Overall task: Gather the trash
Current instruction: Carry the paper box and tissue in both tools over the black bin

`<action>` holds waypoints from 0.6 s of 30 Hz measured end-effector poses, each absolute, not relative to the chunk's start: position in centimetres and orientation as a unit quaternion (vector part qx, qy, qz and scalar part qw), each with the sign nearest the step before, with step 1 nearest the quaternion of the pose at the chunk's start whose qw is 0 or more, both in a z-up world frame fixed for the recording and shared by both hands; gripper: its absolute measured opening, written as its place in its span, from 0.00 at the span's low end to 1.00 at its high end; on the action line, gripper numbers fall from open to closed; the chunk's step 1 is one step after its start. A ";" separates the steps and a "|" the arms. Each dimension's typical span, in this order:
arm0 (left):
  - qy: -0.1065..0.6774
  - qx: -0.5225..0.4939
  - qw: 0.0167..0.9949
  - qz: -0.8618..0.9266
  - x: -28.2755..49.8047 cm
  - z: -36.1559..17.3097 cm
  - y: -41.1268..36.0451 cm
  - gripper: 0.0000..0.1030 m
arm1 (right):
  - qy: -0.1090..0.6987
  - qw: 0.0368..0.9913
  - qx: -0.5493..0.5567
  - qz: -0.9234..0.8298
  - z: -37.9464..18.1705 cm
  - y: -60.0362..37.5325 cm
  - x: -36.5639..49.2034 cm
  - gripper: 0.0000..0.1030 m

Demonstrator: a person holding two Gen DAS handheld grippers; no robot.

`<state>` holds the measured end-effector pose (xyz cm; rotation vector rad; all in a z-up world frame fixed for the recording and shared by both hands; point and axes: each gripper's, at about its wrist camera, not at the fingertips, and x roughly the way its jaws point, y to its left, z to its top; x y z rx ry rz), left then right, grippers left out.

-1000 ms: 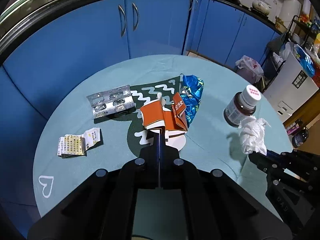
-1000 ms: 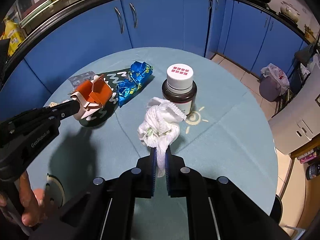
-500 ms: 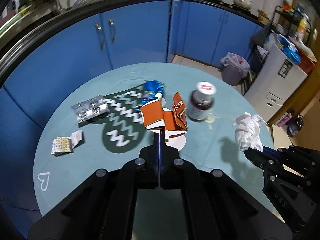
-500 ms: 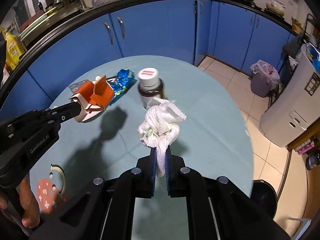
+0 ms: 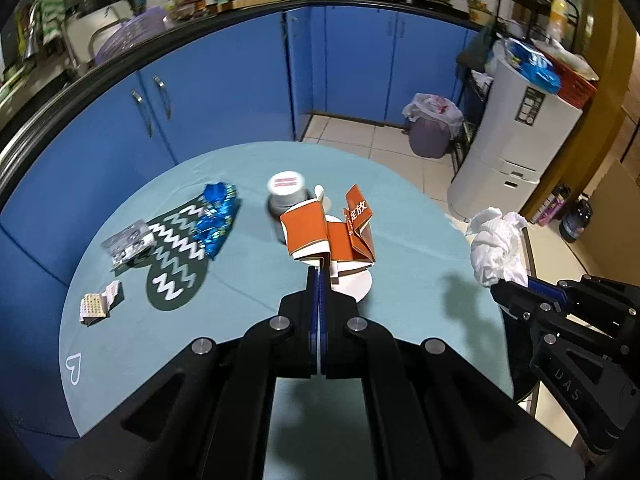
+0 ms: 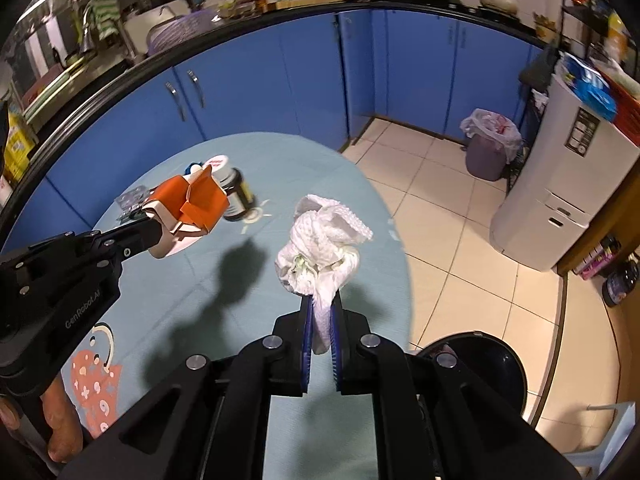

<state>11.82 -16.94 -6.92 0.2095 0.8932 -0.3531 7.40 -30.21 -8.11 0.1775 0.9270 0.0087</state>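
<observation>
Orange carton (image 5: 320,236), crumpled and torn, sits pinched in the left gripper (image 5: 319,270), lifted clear above the round table (image 5: 400,200). The right gripper (image 6: 320,312) is clamped on a wadded white tissue (image 6: 320,248), held over the table's edge. A blue wrapper (image 5: 216,220) and brown bottle (image 6: 236,196) rest on the teal cloth.

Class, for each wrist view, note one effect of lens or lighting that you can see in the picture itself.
Left wrist view: fisheye bends the blue cabinets into an arc; the bottle is motion-blurred. Right wrist view: the crumpled tissue and orange carton throw dark shadows onto the table.
</observation>
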 end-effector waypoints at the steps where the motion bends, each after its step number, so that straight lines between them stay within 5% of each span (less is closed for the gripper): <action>1: 0.428 0.104 0.881 -0.172 11.6 -6.8 -17.6 0.00 | 0.445 0.891 0.088 0.001 -8.0 -30.7 7.2 0.08; 18: 0.422 0.162 0.863 -0.223 8.0 -7.1 -26.7 0.00 | 0.432 0.890 0.137 -0.054 -8.7 -39.3 2.3 0.08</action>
